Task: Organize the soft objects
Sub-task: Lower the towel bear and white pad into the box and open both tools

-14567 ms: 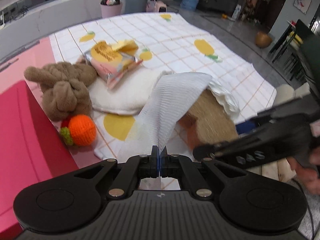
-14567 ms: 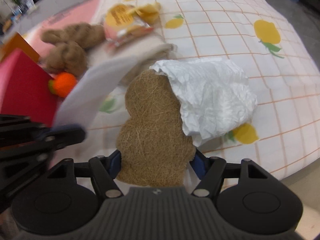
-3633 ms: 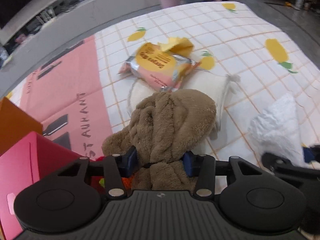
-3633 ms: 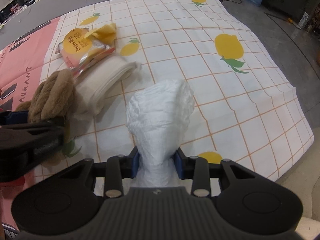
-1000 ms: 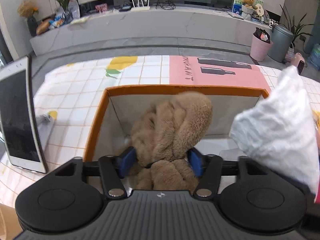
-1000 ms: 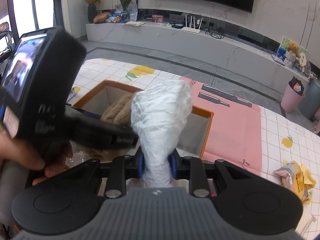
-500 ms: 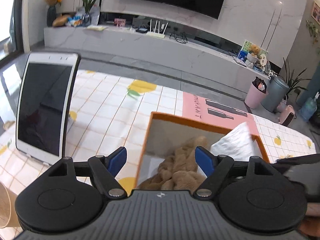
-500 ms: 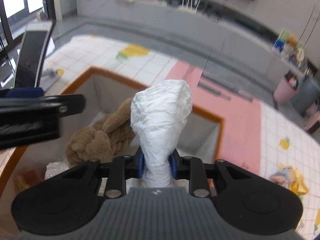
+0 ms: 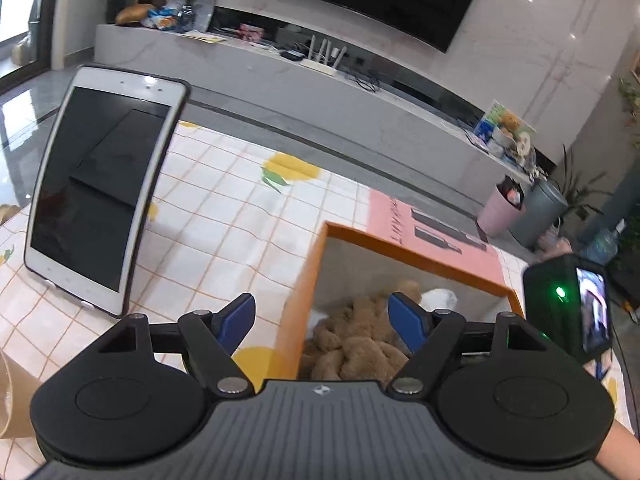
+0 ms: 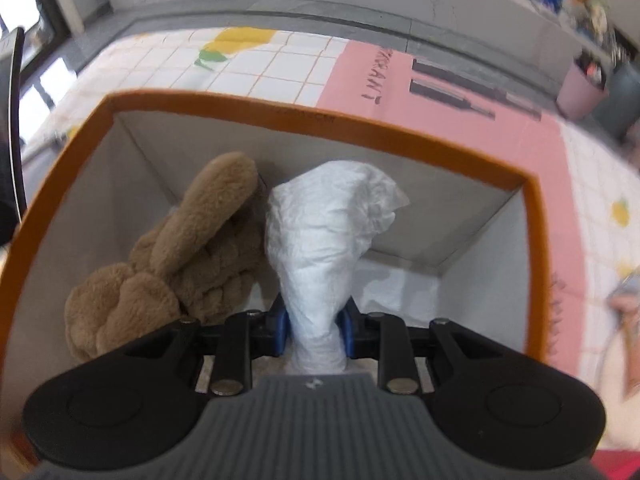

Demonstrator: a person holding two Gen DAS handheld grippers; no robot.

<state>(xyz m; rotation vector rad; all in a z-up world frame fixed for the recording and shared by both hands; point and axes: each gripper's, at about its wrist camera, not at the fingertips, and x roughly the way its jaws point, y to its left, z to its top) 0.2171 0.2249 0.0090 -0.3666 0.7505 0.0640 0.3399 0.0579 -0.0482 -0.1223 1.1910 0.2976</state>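
Observation:
An orange-rimmed box [image 10: 304,114] with white inner walls stands on the checked cloth. A brown plush knot [image 10: 180,264] lies inside it at the left; it also shows in the left wrist view [image 9: 356,344]. My right gripper [image 10: 314,328] is shut on a crumpled white cloth bundle [image 10: 324,232] and holds it down inside the box, beside the plush. My left gripper [image 9: 322,318] is open and empty, raised above the box's left wall [image 9: 300,304]. The white bundle's tip [image 9: 438,298] shows in the box.
A white tablet [image 9: 100,184] stands propped on the cloth left of the box. A pink mat [image 10: 440,80] lies behind the box. The right gripper's body with a small screen [image 9: 568,312] is at the right. A snack bag [image 10: 624,300] lies right of the box.
My right gripper has lowered the white bundle into the box beside the plush. My left gripper, open after letting go of the plush, has drawn back to the left.

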